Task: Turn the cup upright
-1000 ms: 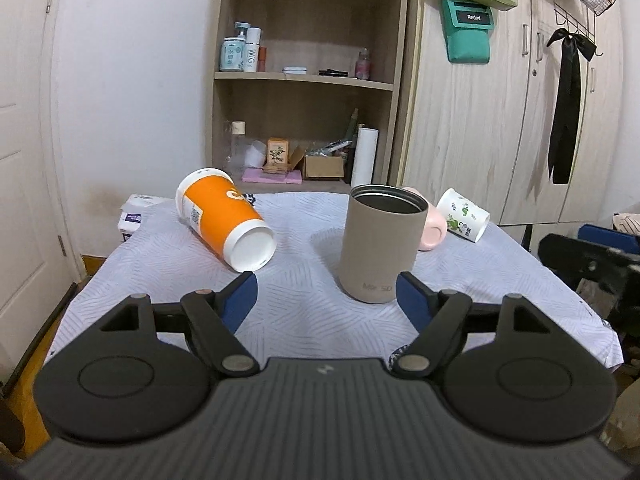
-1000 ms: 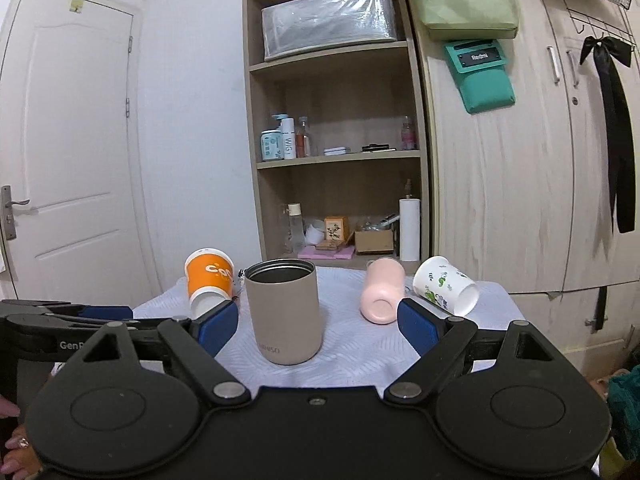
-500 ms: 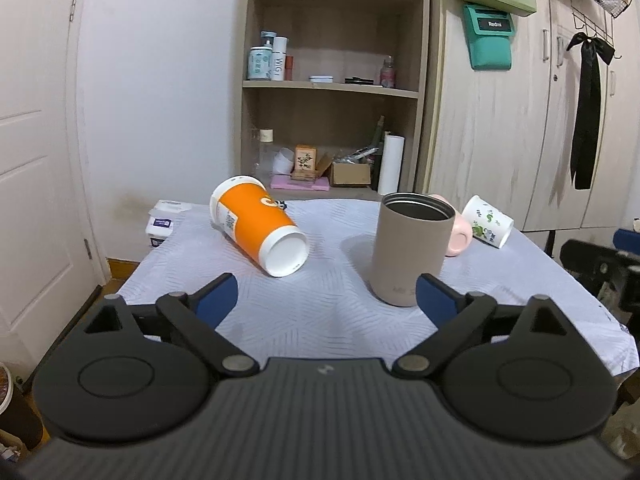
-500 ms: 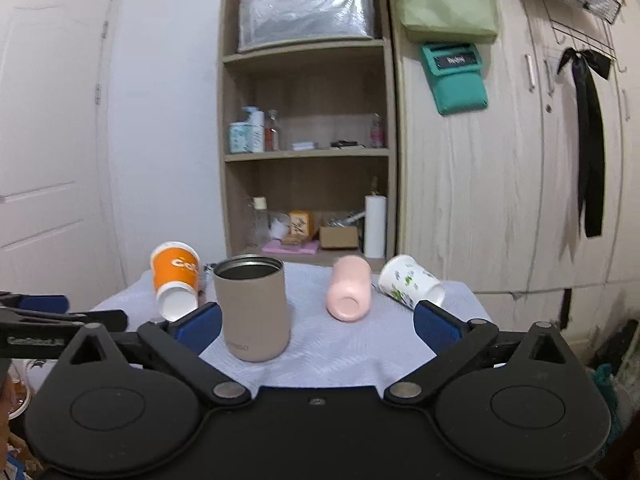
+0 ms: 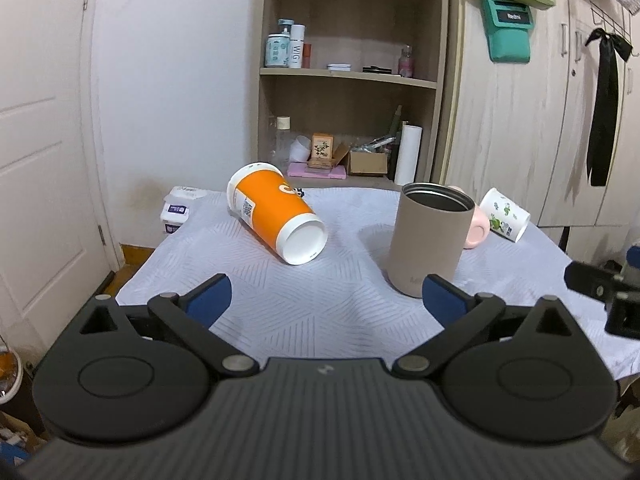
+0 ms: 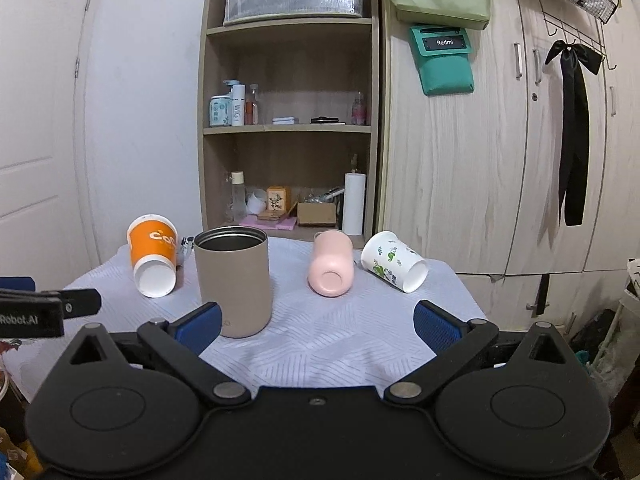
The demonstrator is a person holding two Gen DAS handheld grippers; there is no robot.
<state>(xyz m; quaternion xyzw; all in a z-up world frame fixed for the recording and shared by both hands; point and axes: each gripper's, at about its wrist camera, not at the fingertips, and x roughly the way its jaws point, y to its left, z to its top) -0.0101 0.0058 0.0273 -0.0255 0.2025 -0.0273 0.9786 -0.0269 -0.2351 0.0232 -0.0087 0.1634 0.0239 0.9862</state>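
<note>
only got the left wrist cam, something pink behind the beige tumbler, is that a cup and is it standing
Observer: Yes, a pink cup, lying on its side, base toward the right wrist camera.
Operator: touching the tumbler
Observer: No, white tablecloth shows between it and the beige tumbler.
Operator: right gripper holding anything
Observer: No, the right gripper is open and empty, short of the cups.
</note>
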